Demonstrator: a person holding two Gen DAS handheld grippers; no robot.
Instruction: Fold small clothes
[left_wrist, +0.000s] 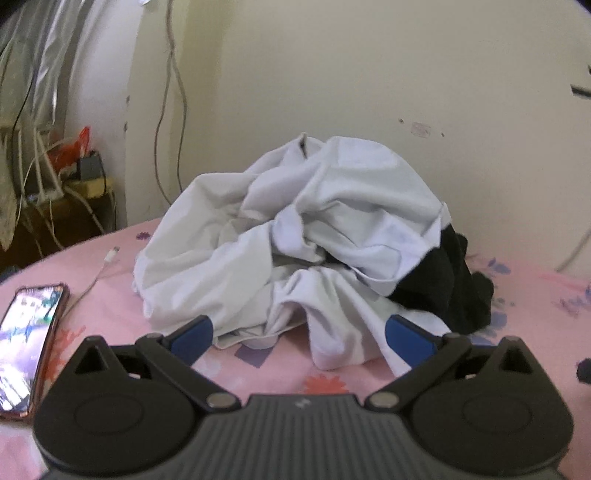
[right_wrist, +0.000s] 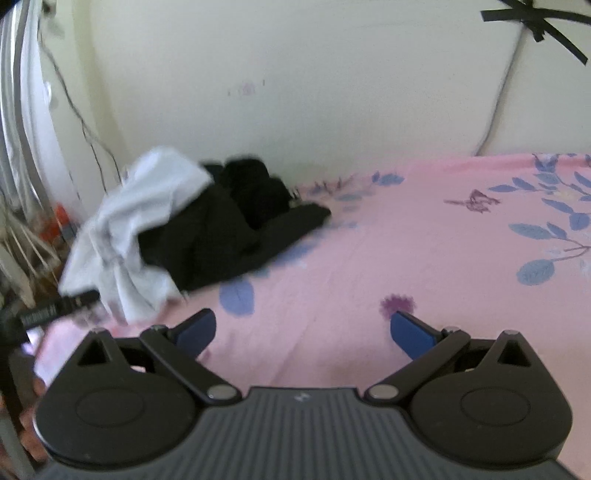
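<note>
Clothes: two garments in one heap – a crumpled white garment (left_wrist: 295, 236) and a black garment (left_wrist: 448, 284), touching, the white draped over part of the black; heap centre frame in the left wrist view, left of centre in the right wrist view, close to the cream wall (left_wrist: 369, 74).
White garment: bulk at frame centre, lower folds reaching down between the blue fingertips (left_wrist: 194, 338) at the bottom of the left wrist view; contact with the pads – cannot tell.
Black garment: right of the white one in both views, one flat part stretched out toward frame centre in the right wrist view (right_wrist: 295, 225).
Left gripper (left_wrist: 301, 338): one, bottom centre, fingers spread wide apart, clamped on nothing.
Right gripper (right_wrist: 304, 332): one, bottom centre, fingers likewise wide apart, only bare sheet between them, well apart from the heap.
Bed sheet (right_wrist: 406, 240): one, pink with blue leaf and flower print, under everything.
Phone (left_wrist: 27, 343): one, lower left of the left wrist view, screen lit, lying flat on the sheet.
Cable (left_wrist: 98, 271): one white charging lead, left of the heap, plug end free on the sheet.
Wall cords: two thin ones hanging at upper left (left_wrist: 171, 92).
Clutter: blurred shelf items at far left – uncountable.
</note>
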